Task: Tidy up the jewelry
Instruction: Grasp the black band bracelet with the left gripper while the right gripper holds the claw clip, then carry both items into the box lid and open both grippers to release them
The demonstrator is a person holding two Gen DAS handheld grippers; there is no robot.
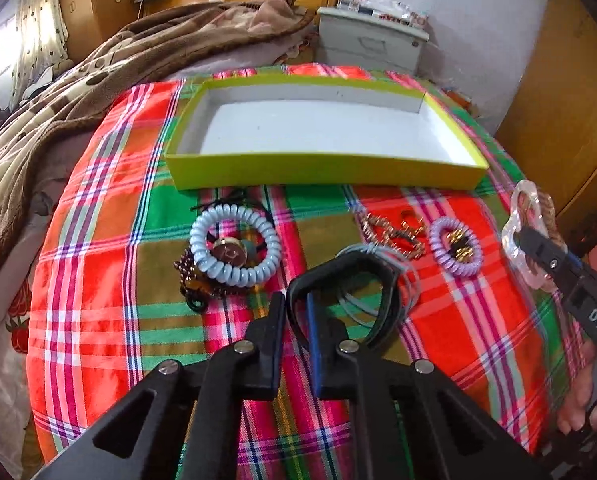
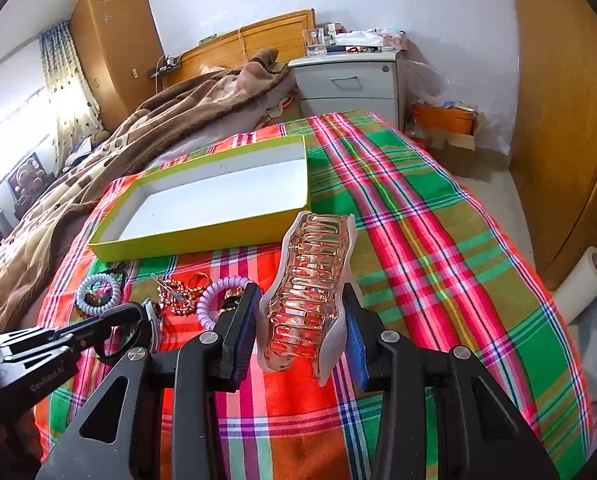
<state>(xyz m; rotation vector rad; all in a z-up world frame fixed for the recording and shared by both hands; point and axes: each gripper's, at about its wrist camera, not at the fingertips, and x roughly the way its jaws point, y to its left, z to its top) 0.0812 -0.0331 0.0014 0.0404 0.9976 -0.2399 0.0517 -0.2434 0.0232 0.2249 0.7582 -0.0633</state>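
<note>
A yellow-green box [image 1: 322, 170] with a white inside stands on the plaid cloth. My left gripper [image 1: 294, 306] is shut on a black hair band [image 1: 340, 276] that lies tangled with grey bands [image 1: 382, 254]. From the right wrist view the same left gripper [image 2: 136, 314] reaches in low at the left. My right gripper [image 2: 300, 294] is shut on a clear pink hair claw [image 2: 310, 276], held above the cloth near the box's front right corner [image 2: 298, 216]. The claw [image 1: 526, 220] also shows at the right edge of the left wrist view.
On the cloth lie a light blue spiral tie [image 1: 234, 250], a brown bead bracelet [image 1: 190, 278], a gold chain [image 1: 390, 236] and a purple spiral tie [image 1: 454, 250]. A brown blanket [image 1: 58, 92] is heaped at the left; a grey nightstand [image 2: 350, 80] stands behind.
</note>
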